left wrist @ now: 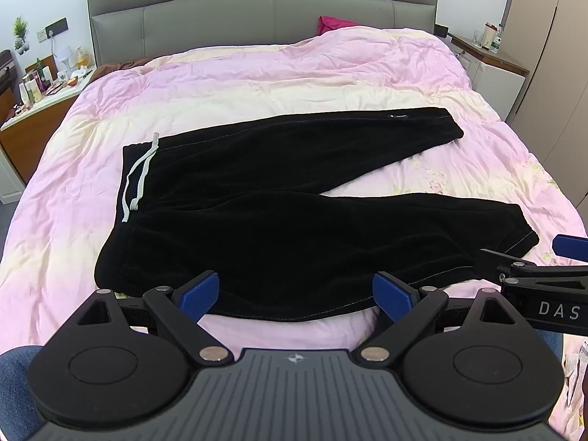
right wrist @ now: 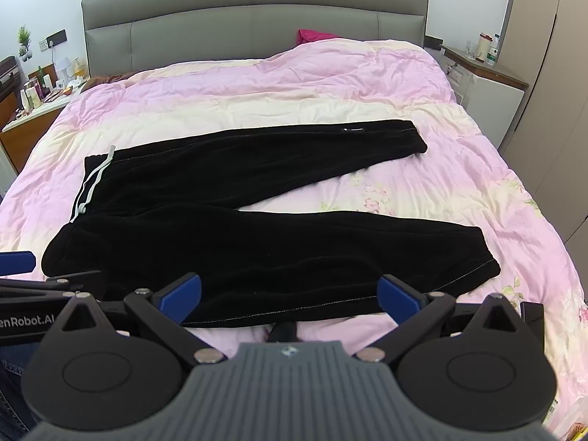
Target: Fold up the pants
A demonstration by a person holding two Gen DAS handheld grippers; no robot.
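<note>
Black pants [left wrist: 257, 198] lie flat on the pink quilt [left wrist: 257, 77], waistband to the left with a white drawstring [left wrist: 137, 176], legs spread apart to the right. They also show in the right wrist view [right wrist: 235, 228]. My left gripper [left wrist: 296, 294] is open and empty, hovering over the near edge of the near leg. My right gripper [right wrist: 288, 294] is open and empty, over the same near edge further right. Each gripper shows at the edge of the other's view: the right one [left wrist: 544, 283], the left one [right wrist: 36, 290].
A grey headboard [left wrist: 257, 18] stands at the back. A cluttered nightstand [left wrist: 40, 88] is on the left and a white one [left wrist: 492, 70] on the right. A magenta cloth [left wrist: 332, 22] lies by the headboard. A wardrobe [left wrist: 551, 55] stands at far right.
</note>
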